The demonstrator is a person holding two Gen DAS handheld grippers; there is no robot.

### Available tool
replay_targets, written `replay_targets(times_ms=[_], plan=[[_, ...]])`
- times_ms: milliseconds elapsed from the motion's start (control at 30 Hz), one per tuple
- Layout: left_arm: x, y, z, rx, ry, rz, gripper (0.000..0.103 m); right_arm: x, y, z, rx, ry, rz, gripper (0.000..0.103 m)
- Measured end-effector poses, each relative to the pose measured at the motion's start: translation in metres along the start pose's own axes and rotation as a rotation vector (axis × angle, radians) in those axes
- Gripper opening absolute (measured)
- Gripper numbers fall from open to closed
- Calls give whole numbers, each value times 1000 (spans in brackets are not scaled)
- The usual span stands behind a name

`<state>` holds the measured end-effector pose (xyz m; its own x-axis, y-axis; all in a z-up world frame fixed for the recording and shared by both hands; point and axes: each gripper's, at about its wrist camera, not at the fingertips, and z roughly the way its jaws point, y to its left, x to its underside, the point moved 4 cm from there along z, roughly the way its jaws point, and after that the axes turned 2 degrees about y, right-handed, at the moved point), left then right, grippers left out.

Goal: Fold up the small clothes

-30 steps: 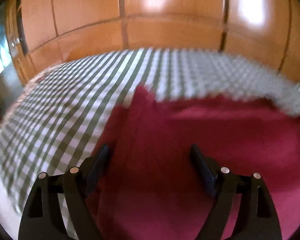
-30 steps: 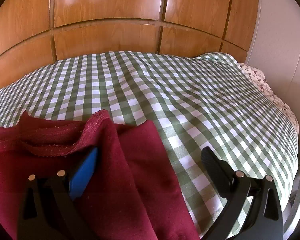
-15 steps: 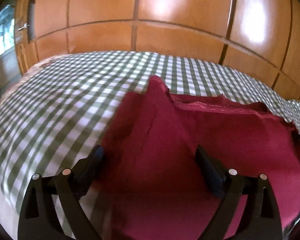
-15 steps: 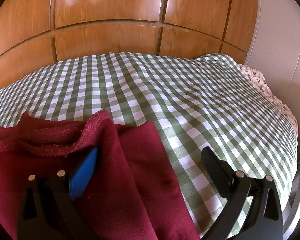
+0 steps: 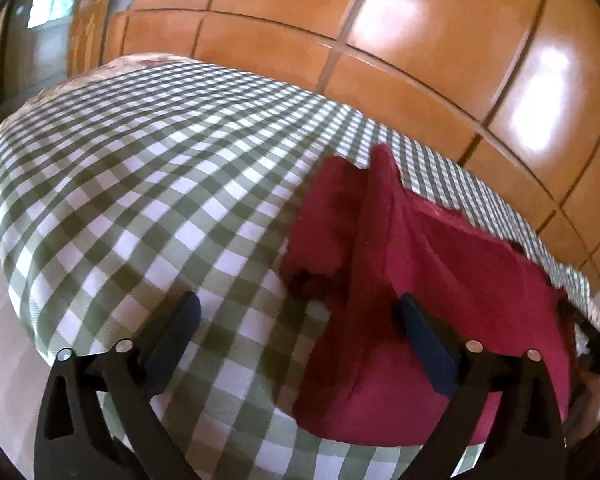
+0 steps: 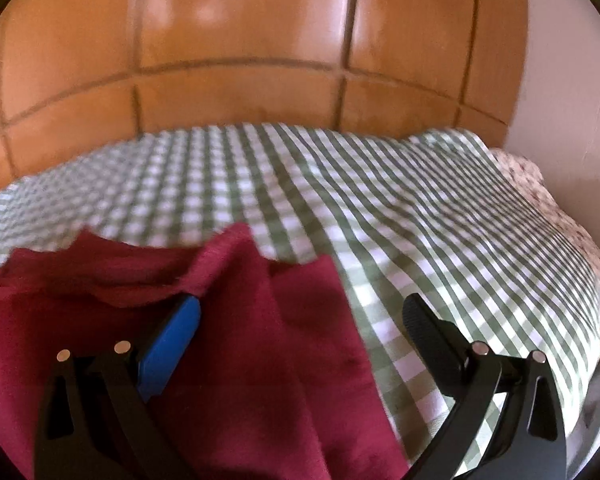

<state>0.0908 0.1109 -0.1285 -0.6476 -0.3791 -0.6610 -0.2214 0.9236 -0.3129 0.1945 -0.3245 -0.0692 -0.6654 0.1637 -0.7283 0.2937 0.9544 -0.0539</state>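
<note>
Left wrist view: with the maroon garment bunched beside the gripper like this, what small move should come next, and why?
Probably bring the left gripper back over the maroon garment's near-left edge and close on it. Its jaws are opening, with only checked cloth between them and one finger over the fabric. The garment lies rumpled, a ridge standing up, so it is not yet flat.

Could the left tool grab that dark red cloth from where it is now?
Probably yes. The left tool is opening, nothing pinched, and the dark red cloth lies right ahead on the checked bedspread, its near edge between the fingers. Nothing blocks the way.
</note>
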Motion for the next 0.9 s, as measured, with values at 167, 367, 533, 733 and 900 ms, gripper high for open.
replay_targets(times_ms=[167,367,533,733,900], plan=[[6,-8,-1,37,3,19,99,13,20,-28,-121,-26,-99,101],[-4,-5,3,99,30,-37,99,35,48,-76,-192,-161,-287,101],[-17,-7,18,99,68,-61,99,64,60,-70,-159,-109,-364,101],[-17,-8,20,117,72,-109,99,75,48,-59,-223,-141,-243,101],[-21,-15,23,205,106,-139,99,79,49,-65,-185,-201,-248,101]])
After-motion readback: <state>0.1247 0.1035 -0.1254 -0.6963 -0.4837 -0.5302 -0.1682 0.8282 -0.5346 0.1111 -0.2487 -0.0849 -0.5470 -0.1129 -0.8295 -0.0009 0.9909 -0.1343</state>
